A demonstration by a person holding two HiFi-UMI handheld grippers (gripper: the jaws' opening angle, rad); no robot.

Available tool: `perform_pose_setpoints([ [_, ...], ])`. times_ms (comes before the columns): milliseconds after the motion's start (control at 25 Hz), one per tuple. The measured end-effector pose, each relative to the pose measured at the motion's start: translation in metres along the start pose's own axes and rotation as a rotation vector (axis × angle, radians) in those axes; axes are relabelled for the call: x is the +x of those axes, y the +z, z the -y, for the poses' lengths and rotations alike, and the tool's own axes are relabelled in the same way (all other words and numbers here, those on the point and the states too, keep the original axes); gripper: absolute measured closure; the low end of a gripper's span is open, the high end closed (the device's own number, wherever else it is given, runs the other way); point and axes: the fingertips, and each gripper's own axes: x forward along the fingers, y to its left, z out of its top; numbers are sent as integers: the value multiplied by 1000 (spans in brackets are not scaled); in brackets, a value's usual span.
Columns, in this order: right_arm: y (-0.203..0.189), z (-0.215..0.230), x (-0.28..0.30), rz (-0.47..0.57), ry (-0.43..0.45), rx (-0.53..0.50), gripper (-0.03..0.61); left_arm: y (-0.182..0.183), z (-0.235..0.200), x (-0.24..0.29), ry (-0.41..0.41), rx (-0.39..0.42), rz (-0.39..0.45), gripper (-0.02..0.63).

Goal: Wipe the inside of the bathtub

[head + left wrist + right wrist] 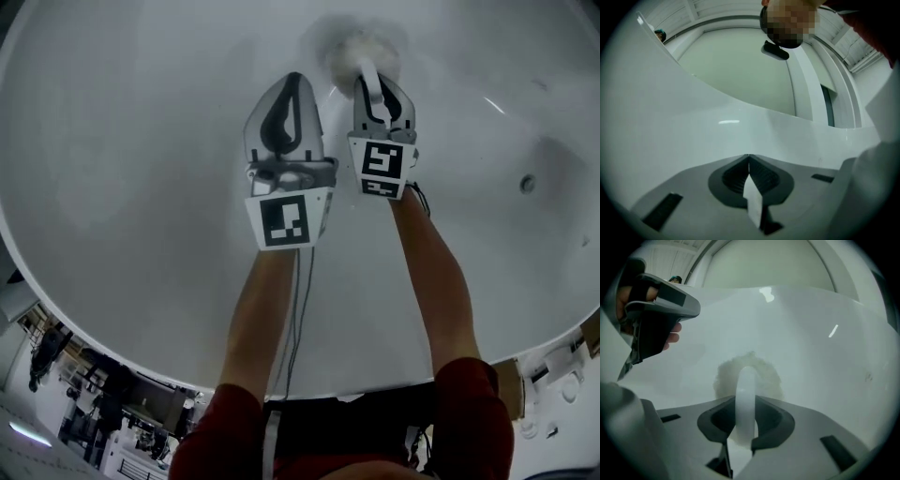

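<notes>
Right gripper [745,423] is clamped on the stiff loop handle [745,385], good spot. The fluffy pad [723,378] just beyond its tips sits on the bathtub [811,357] wall and looks soft and light. Left gripper [749,164] is pinched closed, empty.

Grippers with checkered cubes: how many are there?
2. The left gripper, shut and empty, is over the bathtub; the right gripper, beside it, clamps the white handle of a fluffy scrubber.
</notes>
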Motion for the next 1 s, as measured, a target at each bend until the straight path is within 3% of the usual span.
perform_pose_setpoints([
  [200, -30, 2, 42, -17, -9, 11, 486, -35, -2, 6, -32, -12, -8, 597],
  [440, -52, 6, 64, -14, -19, 8, 486, -52, 3, 10, -53, 0, -4, 597],
  [800, -56, 8, 67, -30, 0, -19, 485, -47, 17, 22, -44, 6, 12, 598],
  [1000, -59, 17, 68, -42, -42, 3, 486, -52, 21, 16, -51, 16, -5, 597],
])
